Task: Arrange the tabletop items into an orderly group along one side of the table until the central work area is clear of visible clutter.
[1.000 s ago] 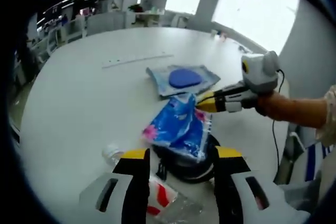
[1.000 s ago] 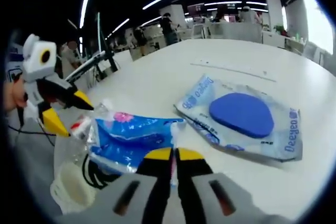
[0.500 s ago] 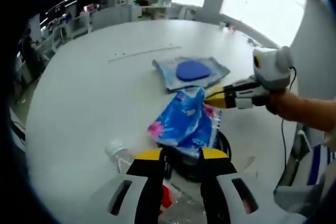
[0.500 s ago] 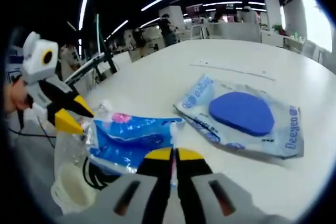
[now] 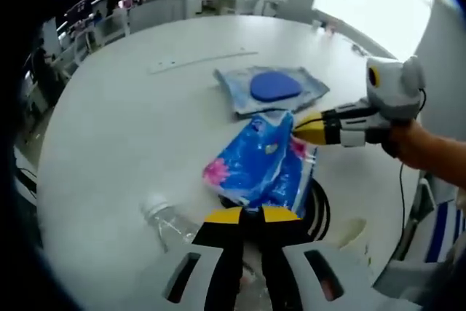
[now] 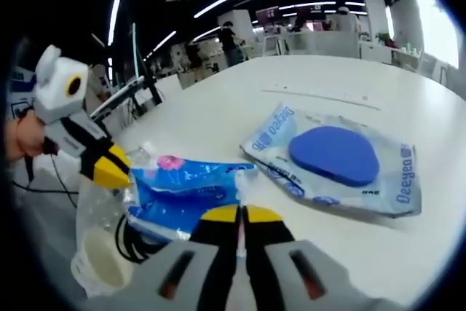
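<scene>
left claw (image 5: 251,215) now closed, maybe on bottle (image 5: 169,220), right claw (image 6: 241,214) pinching blue packet (image 6: 182,189), "deeyeo" pouch (image 6: 331,162)

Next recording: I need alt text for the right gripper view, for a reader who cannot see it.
The right gripper, jaws shut, pinches the edge of a blue floral plastic packet on a white table. The left gripper grips the packet's far end, above a coiled black cable. To the right lies a clear pouch holding a blue oval pad.
</scene>
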The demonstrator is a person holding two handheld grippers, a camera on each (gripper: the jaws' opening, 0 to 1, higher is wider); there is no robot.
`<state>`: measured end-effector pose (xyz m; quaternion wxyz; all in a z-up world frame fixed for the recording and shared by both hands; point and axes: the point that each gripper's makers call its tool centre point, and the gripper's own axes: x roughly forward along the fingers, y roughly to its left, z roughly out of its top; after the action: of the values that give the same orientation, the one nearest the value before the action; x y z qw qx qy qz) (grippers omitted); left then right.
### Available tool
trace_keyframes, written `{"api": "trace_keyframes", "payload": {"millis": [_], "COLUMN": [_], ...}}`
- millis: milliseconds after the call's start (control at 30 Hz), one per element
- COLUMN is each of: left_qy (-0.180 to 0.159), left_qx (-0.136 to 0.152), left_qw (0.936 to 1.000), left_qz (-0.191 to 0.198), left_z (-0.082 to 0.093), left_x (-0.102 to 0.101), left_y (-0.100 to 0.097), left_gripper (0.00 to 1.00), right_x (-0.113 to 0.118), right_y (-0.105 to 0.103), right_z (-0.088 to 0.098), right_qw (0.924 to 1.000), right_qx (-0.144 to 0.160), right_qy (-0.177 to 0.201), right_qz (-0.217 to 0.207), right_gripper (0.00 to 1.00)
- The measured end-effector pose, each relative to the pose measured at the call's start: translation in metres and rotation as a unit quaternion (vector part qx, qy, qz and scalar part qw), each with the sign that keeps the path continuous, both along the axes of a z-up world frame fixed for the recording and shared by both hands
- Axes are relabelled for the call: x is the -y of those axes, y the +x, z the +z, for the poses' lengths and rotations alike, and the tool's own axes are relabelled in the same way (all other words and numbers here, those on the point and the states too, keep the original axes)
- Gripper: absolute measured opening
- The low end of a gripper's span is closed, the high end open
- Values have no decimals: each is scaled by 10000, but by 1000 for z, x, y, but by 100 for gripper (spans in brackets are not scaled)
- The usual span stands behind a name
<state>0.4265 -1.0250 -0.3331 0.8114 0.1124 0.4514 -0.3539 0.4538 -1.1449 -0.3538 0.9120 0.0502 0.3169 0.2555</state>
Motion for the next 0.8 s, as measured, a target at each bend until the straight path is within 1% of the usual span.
{"api": "trace_keyframes", "payload": {"millis": [67, 133, 233, 267, 300, 333, 400, 500, 700, 800], "left_qy": [-45, -17, -97, -56, -62, -143, -102, -132, -191, -262], "left_qx": [-29, -8, -134, -78, -83, -168, -95, -112, -66, -16], "left_qw": [10000, 10000, 9998, 9999, 9999, 9997, 9999, 9998, 9997, 9996], "left_qz": [35, -4, 77, 72, 55, 96, 97, 122, 129, 112], "left_z": [0, 0, -1, 0, 0, 1, 1, 4, 12, 20], "left_x": [1, 1, 2, 1, 2, 3, 1, 1, 2, 5], "left_y": [-1, -1, -4, -3, -3, -5, -3, -4, -1, 1], "left_gripper": [0, 0, 0, 0, 0, 0, 0, 0, 0, 0], "right_x": [0, 0, 3, 3, 3, 3, 3, 4, 7, 10], "right_y": [-1, -2, -3, -3, -4, -4, -4, -3, -2, 0], "right_z": [-1, 0, 0, 1, 2, 3, 4, 6, 20, 29], "right_qw": [10000, 10000, 10000, 10000, 10000, 10000, 10000, 10000, 9998, 9995], "right_qx": [-1, -9, 1, 9, 22, 29, 45, 78, 201, 303], "right_qy": [-7, 16, -3, -7, 7, 5, 23, -9, 47, -4], "right_qz": [8, -1, -5, 2, 4, -7, -12, 8, -58, -78], "right_gripper": [0, 0, 0, 0, 0, 0, 0, 0, 0, 0]}}
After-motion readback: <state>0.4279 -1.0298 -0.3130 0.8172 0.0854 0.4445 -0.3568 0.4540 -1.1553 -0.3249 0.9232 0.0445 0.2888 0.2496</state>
